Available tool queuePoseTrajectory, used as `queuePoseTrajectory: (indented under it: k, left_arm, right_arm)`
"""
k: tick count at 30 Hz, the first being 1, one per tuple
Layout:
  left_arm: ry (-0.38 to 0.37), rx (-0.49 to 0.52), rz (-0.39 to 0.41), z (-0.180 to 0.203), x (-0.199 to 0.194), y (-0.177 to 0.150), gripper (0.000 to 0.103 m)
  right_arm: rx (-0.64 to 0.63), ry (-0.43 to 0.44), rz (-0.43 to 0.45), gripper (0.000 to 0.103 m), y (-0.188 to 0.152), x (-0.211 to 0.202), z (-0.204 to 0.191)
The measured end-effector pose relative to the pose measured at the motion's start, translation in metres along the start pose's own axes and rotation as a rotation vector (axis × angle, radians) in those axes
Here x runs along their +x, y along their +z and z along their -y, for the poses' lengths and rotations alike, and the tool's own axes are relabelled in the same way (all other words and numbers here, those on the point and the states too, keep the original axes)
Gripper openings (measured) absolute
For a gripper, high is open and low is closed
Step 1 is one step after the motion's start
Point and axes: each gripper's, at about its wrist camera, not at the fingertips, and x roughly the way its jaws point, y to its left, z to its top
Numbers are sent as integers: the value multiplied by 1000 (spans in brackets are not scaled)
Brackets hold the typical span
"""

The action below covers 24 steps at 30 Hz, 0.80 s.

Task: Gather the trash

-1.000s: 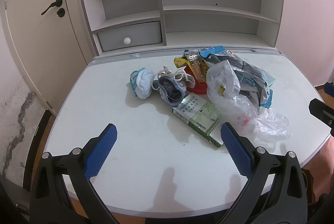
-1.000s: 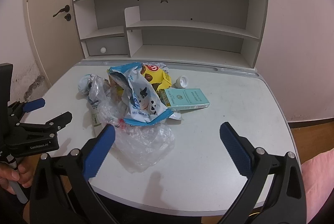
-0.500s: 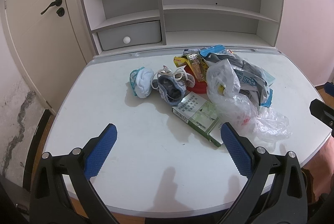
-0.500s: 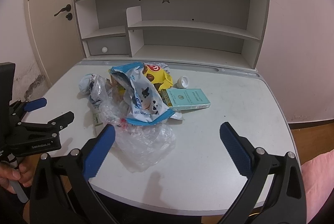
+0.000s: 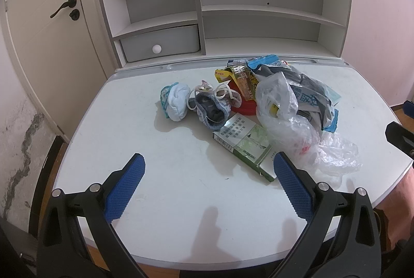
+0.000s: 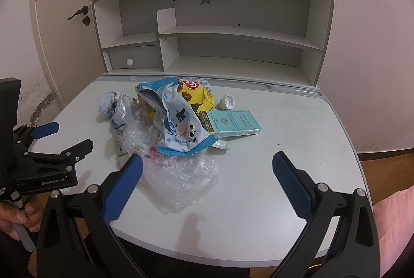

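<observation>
— While both grippers gape, where's the trash?
— Mid-desk (image 6: 284, 174): crumpled clear plastic bag (image 6: 181, 174), blue cow-print wrapper (image 6: 181, 127), teal carton (image 6: 233, 122), heaped.
— Left gripper (image 5: 208, 169), right gripper (image 6: 207, 169)?
— Hovering apart, empty.

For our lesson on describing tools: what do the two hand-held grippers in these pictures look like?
Each hand-held gripper, left and right, has a black frame with silver bolts and two long fingers faced with blue cross-hatched pads. In the right wrist view the left one's body bears white lettering reading GenRobot.AI.
</observation>
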Motion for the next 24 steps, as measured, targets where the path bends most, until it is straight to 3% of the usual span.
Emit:
queuePoseTrajectory:
  k: [24]
  left_arm:
    - [-9,-8,3,-11,4,6,97]
  right_arm:
    - [0,0,3,97,1,-1,-1]
